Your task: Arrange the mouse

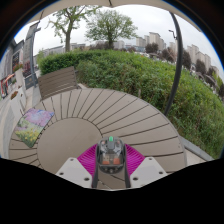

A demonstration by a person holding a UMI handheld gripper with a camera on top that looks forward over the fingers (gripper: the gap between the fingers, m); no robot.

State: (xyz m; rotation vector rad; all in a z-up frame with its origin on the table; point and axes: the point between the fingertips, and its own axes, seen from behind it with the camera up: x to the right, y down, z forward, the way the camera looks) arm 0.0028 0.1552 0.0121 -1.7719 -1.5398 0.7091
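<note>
We are outdoors, looking over a round table (100,115) built of pale slats that fan out from a plain disc (68,140) at its middle. The slats are weathered grey-brown with dark gaps between them.

Down at the near edge, our tongs (110,160) hold the mouse (111,152), a small grey and dark one standing between the two magenta pads (89,160). Both pads sit tight against its sides, so the tongs are clamped on it. It hangs just above the near slats; whether it touches the wood we cannot tell.

To the left of the central disc a mouse mat (32,125) lies flat on the slats, printed in pale green, pink and white, well apart from the mouse.

Beyond the table's far rim we see a slatted bench (58,80), and past that a broad green hedge (140,75). A thin dark pole (178,55) rises on the right. Further off stand trees (108,25), pale buildings (150,42) and an overcast sky.
</note>
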